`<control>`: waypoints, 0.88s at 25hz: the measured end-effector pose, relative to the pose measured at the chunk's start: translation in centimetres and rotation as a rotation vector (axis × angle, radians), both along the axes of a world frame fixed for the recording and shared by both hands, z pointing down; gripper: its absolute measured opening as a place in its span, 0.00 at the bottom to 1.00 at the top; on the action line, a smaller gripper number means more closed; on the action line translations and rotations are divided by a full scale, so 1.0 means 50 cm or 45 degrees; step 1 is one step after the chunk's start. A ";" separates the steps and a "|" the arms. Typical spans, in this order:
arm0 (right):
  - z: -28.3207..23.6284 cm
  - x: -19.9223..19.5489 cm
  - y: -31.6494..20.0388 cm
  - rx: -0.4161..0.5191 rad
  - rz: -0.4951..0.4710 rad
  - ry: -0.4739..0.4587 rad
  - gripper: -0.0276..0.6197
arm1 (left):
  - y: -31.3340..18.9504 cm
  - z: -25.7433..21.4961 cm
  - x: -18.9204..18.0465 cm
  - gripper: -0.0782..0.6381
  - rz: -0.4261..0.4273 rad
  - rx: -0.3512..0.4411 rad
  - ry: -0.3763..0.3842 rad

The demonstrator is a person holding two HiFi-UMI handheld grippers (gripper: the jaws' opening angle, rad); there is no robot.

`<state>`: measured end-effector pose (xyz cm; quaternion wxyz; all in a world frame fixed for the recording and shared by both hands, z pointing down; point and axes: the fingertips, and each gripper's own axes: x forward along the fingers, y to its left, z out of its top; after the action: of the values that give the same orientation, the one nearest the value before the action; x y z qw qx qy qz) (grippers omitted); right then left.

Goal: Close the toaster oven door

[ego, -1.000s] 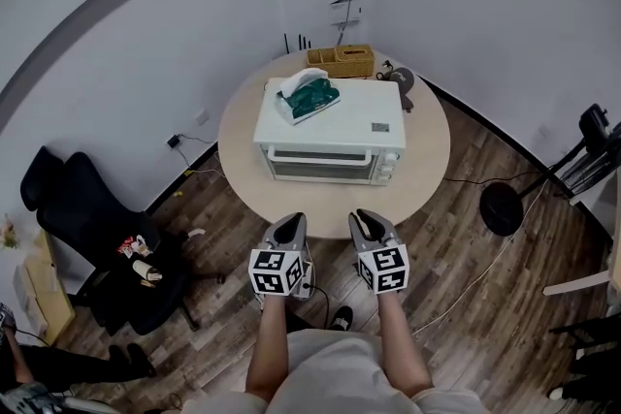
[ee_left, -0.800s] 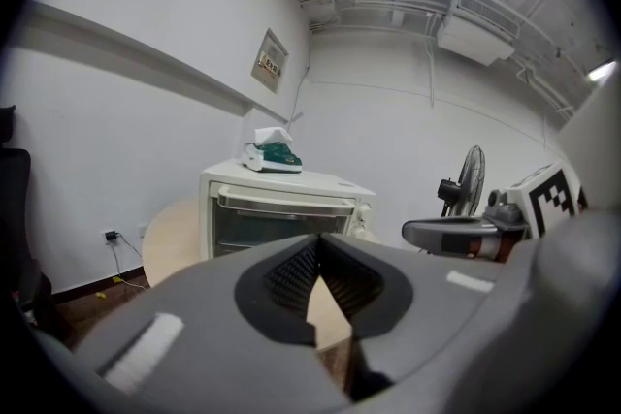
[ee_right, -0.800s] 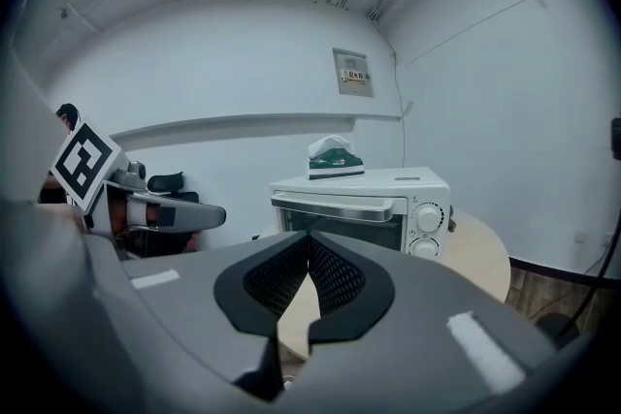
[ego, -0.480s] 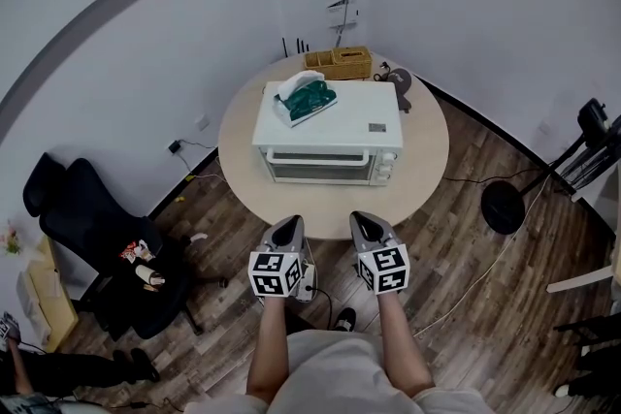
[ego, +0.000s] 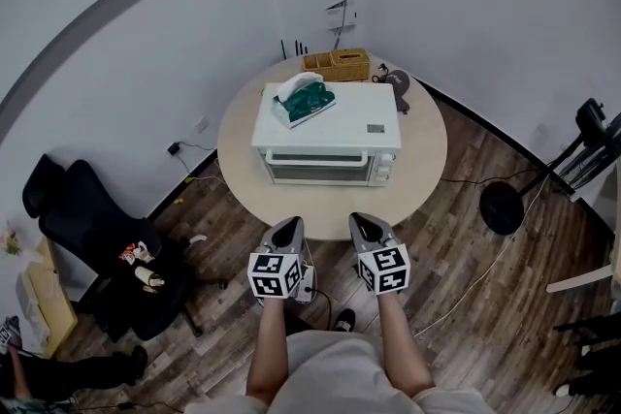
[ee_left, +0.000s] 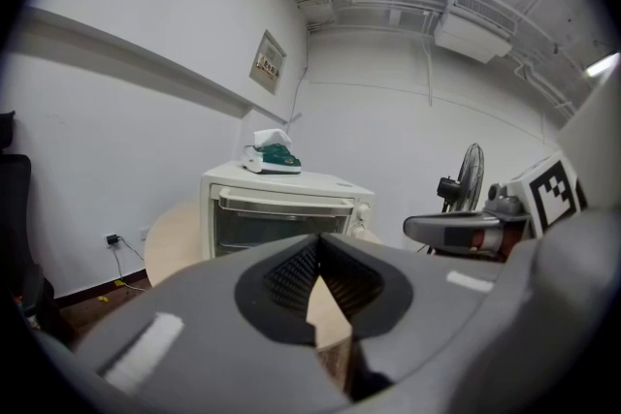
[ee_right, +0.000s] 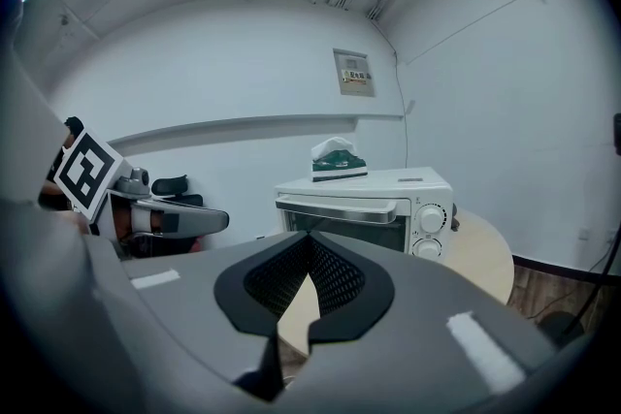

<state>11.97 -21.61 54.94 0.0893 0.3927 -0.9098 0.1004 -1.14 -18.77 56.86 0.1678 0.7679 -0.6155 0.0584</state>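
Head view: white toaster oven (ego: 327, 133) sits mid round beige desk (ego: 427, 160), front facing the near edge. Its glass door (ego: 320, 168) stands upright against the front and looks shut. Both claws hang off the near edge, over the wood-plank floor (ego: 466, 305), well apart from the oven.

Only the head view shows the woven wicker basket (ego: 340, 64) at the far edge and the black office chair (ego: 92, 238) on the floor off the left edge.

Only the claw views show jaw state. Left claw (ee_left: 318, 239): jaws together, nothing between them. Right claw (ee_right: 309, 239): same, closed and empty.

Right gripper view resolves the round knobs (ee_right: 431, 219) at the oven front's right end; left gripper view shows a standing fan (ee_left: 469, 175) head beyond the desk.

Counts: one oven, one door, two knobs, one green-and-white tissue pack (ego: 307, 98) on the oven top, one basket, one chair, two claws.
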 end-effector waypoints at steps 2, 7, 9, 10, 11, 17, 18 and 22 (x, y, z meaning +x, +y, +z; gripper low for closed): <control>-0.002 -0.002 0.002 0.000 -0.007 -0.001 0.04 | 0.001 -0.002 0.002 0.19 0.004 0.003 -0.002; 0.007 -0.007 0.012 -0.026 -0.032 0.002 0.04 | 0.006 -0.002 0.004 0.19 0.012 0.016 0.004; 0.011 -0.006 0.016 -0.035 -0.033 0.005 0.04 | 0.009 -0.005 0.007 0.19 0.020 0.029 0.007; 0.011 -0.005 0.018 -0.036 -0.033 0.004 0.04 | 0.012 -0.007 0.008 0.19 0.025 0.033 0.006; 0.011 -0.005 0.021 -0.035 -0.032 0.003 0.04 | 0.014 -0.008 0.009 0.19 0.029 0.037 0.006; 0.015 -0.003 0.027 -0.034 -0.039 0.011 0.04 | 0.020 -0.008 0.014 0.19 0.033 0.052 0.037; 0.016 -0.001 0.027 -0.036 -0.038 0.012 0.04 | 0.021 -0.008 0.015 0.19 0.032 0.053 0.045; 0.020 0.005 0.028 -0.040 -0.030 0.010 0.04 | 0.023 -0.011 0.014 0.19 0.026 0.065 0.067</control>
<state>12.22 -20.21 55.96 0.1000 0.3810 -0.9123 0.1122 -0.44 -17.60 56.31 0.1636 0.7793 -0.6044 0.0243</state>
